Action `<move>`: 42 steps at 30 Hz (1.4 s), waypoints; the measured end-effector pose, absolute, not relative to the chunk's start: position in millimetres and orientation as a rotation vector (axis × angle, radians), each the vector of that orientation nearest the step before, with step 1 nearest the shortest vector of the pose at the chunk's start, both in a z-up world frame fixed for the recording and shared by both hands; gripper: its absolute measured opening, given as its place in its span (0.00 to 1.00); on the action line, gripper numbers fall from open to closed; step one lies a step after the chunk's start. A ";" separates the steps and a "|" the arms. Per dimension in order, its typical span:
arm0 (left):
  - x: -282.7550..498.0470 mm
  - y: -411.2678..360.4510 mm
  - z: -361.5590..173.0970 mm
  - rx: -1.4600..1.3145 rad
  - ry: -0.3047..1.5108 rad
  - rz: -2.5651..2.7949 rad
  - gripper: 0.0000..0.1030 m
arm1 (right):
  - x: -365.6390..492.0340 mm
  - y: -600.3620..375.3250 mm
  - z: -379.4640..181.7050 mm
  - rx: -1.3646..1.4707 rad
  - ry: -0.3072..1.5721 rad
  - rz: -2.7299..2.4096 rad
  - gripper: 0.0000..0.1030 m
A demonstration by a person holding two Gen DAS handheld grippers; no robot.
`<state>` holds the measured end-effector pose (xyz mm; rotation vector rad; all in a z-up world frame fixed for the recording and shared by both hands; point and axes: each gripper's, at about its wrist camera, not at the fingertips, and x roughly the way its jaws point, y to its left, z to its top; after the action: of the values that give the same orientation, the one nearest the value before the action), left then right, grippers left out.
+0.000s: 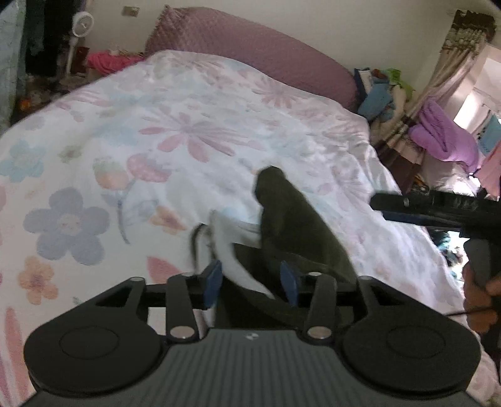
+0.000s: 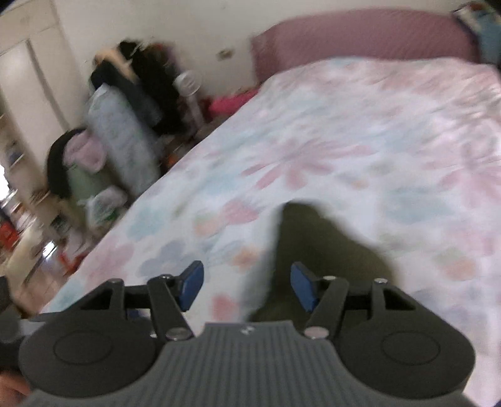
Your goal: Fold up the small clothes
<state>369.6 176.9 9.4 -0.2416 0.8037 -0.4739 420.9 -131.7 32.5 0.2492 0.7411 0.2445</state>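
A small dark olive garment (image 1: 291, 219) with a white part (image 1: 231, 238) lies bunched on the floral duvet (image 1: 188, 125). My left gripper (image 1: 252, 281) hovers right over its near end. The jaws stand apart with cloth between the blue pads (image 1: 213, 281), and I see no squeeze on it. In the right wrist view the same dark garment (image 2: 313, 244) lies just ahead of my right gripper (image 2: 247, 288), mostly under the right-hand pad (image 2: 302, 288). That gripper is open and holds nothing. The view is blurred. The right gripper's black body (image 1: 422, 206) and a hand (image 1: 479, 297) show at the left view's right edge.
A pink padded headboard (image 1: 250, 40) closes the bed's far end. Piled clothes (image 1: 385, 94) and a purple blanket (image 1: 438, 134) sit beyond the bed's right edge. A standing fan (image 1: 81, 28), bags and dark clothing (image 2: 147, 87) crowd the floor on the left side.
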 end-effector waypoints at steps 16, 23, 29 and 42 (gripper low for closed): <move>402.7 101.7 -59.9 -0.560 1.092 -0.604 0.81 | 283.2 -219.0 -121.1 0.227 0.915 0.111 0.73; 417.5 103.6 -83.1 -0.594 1.214 -0.498 0.67 | 303.3 -177.6 -155.7 0.376 0.874 0.106 0.78; 400.5 139.8 -69.8 -0.635 1.177 -0.490 0.82 | 324.0 -162.7 -170.7 0.396 0.880 0.082 0.77; 422.0 124.9 -112.0 -0.885 1.198 -0.541 0.41 | 333.3 -167.9 -164.2 0.355 0.863 0.068 0.72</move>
<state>422.0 124.9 -112.0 -0.8850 1.1976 -0.5411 333.3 -167.9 -164.2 0.3552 0.8635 0.0683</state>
